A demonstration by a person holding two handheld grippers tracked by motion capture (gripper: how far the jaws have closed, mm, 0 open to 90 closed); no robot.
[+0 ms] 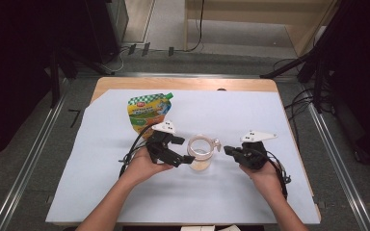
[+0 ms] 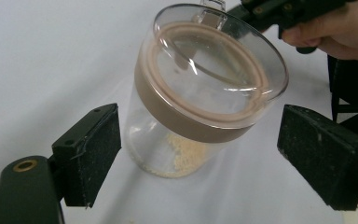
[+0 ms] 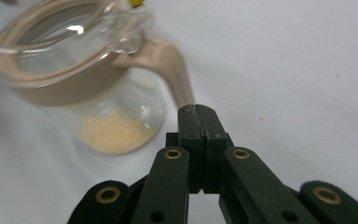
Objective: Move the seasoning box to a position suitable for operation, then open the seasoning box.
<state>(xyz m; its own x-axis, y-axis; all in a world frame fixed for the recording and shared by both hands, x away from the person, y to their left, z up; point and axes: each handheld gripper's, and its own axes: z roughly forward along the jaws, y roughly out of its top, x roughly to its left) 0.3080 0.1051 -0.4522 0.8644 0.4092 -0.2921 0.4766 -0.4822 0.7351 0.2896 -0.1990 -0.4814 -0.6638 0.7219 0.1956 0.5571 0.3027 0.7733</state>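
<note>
we are looking down at a surface [image 1: 101,192] covered with a white sheet, and a clear glass jar [image 1: 200,153] is standing near its middle. the jar is carrying a tan collar and a clear lid [image 2: 214,65]; a tan handle [image 3: 172,70] is curving down from the collar on the side facing the right gripper. a thin layer of pale grains [image 2: 182,156] is lying on the jar's bottom.

the left gripper [image 1: 185,160] is sitting just beside the jar, held in the person's left hand [image 1: 142,166]. in the left gripper view its fingers [image 2: 91,151] are standing wide apart, one on each side of the jar, and we are seeing clear gaps between both pads and the glass; they are not touching it.

the right gripper [image 1: 227,150] is sitting on the jar's other side, held in the right hand [image 1: 265,173]. in the right gripper view its fingers [image 3: 198,121] are pressed together with nothing between them, and their tips are lying right at the lower end of the handle. we cannot tell whether they are touching it.

a yellow and green spouted pouch [image 1: 149,111] is lying flat on the sheet beyond the left gripper, apart from the jar.
</note>
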